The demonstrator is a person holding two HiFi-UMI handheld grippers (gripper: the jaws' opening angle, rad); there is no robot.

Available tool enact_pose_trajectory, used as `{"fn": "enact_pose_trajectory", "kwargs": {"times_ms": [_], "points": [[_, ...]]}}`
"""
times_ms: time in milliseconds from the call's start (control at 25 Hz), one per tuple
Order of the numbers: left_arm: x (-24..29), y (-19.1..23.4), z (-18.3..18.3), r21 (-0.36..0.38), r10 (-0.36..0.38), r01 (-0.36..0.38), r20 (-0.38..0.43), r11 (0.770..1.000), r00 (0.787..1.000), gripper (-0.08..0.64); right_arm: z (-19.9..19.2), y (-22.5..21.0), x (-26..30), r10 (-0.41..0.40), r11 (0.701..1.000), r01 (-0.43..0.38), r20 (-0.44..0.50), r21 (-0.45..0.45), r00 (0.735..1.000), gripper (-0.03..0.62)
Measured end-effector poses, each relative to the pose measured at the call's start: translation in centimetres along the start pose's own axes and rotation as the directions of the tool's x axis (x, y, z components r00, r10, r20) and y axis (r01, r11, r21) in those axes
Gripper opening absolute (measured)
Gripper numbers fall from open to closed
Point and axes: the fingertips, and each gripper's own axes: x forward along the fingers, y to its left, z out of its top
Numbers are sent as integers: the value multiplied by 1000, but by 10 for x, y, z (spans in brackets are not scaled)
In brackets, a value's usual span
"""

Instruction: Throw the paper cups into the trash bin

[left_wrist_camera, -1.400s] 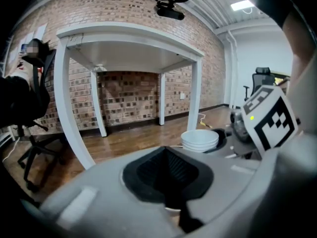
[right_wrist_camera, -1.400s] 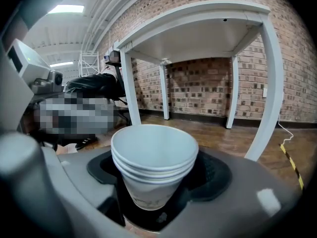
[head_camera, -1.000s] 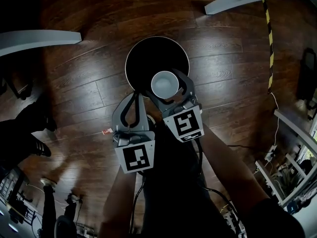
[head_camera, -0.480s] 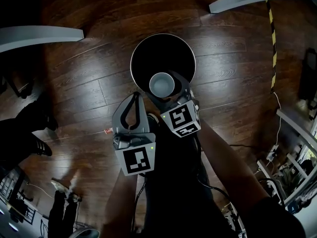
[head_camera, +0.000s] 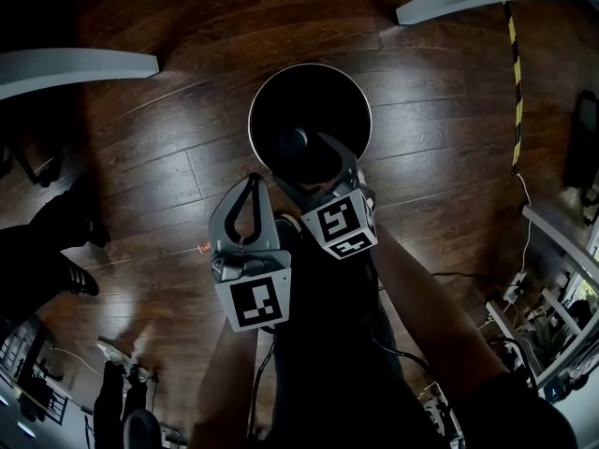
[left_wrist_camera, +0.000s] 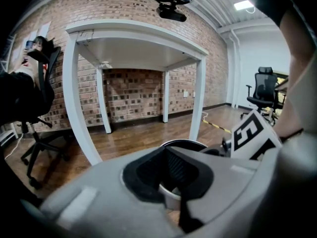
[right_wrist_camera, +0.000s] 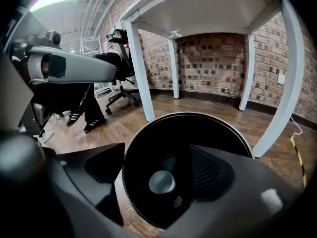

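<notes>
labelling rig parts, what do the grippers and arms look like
The left gripper and right gripper are grey, with curved jaws lined in black ribbed pads. Each carries a white cube with black square markers. Black cables run back beside sleeveless forearms.

The dark brown wooden plank floor (head_camera: 159, 148) is glossy and streaked with reflections. The round black trash bin (right_wrist_camera: 143, 152) is matt inside, with a thin shiny rim. The pale paper cup (right_wrist_camera: 162, 182) looks smooth. The red brick wall (left_wrist_camera: 133, 88) is rough.
</notes>
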Motion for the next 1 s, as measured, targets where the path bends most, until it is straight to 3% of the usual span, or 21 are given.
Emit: {"fn": "enact_pose_trajectory", "kwargs": {"times_ms": [160, 320, 440, 600, 800, 920, 1000], "points": [[1, -2, 3, 0, -4, 4, 5, 1000, 1000, 5, 2, 0, -1, 0, 1000, 0, 8, 5, 1000, 411], [0, -3, 8, 22, -8, 8, 10, 1000, 1000, 5, 20, -5, -13, -33, 998, 29, 82, 55, 996, 408], [-5, -4, 20, 29, -7, 6, 21, 1000, 1000, 5, 49, -22, -40, -117, 989, 100, 161, 111, 980, 339], [-14, -2, 56, -6, 12, -12, 68, 1000, 998, 5, 105, -48, -95, -247, 957, 186, 290, 223, 925, 244], [-33, 1, 124, -44, 44, -38, 158, 998, 986, 5, 170, -73, -168, -373, 918, 268, 403, 293, 836, 136], [-52, 2, 169, -72, 63, -49, 221, 996, 973, 5, 212, -79, -212, -426, 894, 281, 463, 350, 777, 38], [-69, 1, 202, -93, 73, -50, 271, 994, 960, 5, 240, -78, -241, -441, 886, 268, 507, 378, 741, 12]]}}
